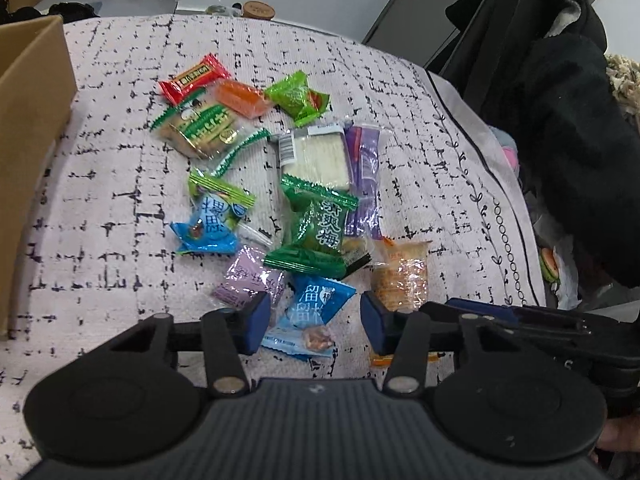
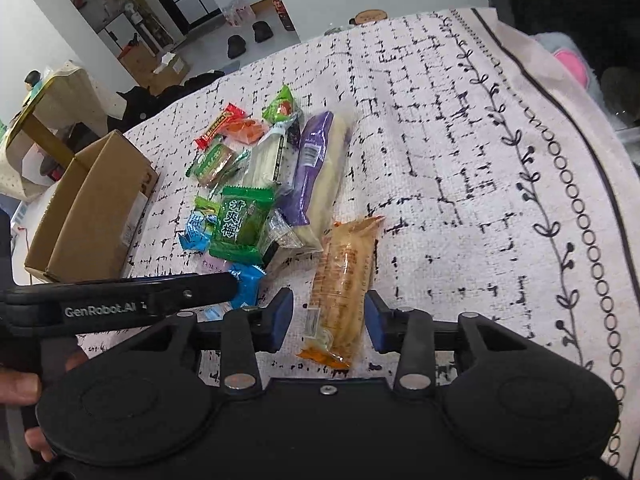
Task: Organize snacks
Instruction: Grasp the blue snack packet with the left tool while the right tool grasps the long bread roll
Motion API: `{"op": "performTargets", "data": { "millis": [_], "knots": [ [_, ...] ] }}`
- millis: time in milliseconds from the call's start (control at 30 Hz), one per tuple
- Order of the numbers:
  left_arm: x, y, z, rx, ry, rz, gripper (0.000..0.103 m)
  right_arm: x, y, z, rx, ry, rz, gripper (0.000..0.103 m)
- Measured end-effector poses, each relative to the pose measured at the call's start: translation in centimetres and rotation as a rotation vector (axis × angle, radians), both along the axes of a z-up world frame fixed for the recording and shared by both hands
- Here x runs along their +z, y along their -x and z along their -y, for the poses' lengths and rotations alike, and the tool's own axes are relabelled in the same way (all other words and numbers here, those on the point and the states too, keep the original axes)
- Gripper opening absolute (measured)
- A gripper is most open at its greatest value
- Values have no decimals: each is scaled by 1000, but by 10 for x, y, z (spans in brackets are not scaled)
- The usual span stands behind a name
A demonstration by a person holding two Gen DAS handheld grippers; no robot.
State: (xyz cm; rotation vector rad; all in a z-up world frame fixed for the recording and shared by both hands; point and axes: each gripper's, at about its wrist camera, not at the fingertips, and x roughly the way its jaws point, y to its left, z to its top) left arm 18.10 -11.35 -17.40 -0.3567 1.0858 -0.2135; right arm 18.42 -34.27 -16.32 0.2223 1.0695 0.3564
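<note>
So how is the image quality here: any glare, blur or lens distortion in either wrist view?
Left wrist view: strong fisheye bend curves the tablecloth edge; glare on the clear wrappers, such as the purple packet; print stays sharp. Right wrist view: same bending, slightly soft far room, sheen on the orange packet, even lighting without hard shadows.

bare cloth (image 2: 460, 160) right of the snack pile (image 2: 256, 184) — cardboard box (image 2: 92, 208) blocks left.

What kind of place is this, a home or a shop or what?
Probably a lived-in home room, though I can't be sure. The snacks lie on a patterned tablecloth, shoes sit on the floor behind, and a dark coat hangs at the table's edge. A cardboard box stands on the table.
</note>
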Motion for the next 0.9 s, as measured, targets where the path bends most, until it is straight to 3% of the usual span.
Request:
{"op": "performTargets", "data": {
  "millis": [233, 300, 467, 900],
  "knots": [
    [-15, -9, 5, -22, -19, -38, 47, -17, -8, -6, -27, 21, -30, 39],
    [-17, -10, 7, -27, -38, -57, 34, -18, -9, -7, -28, 23, -33, 39],
    [-19, -9, 3, -24, -35, -69, 24, -23, -12, -16, -23, 30, -37, 39],
    [5, 2, -9, 0, 19, -10, 18, -11, -10, -14, -1, 20, 17, 26]
  ]
}}
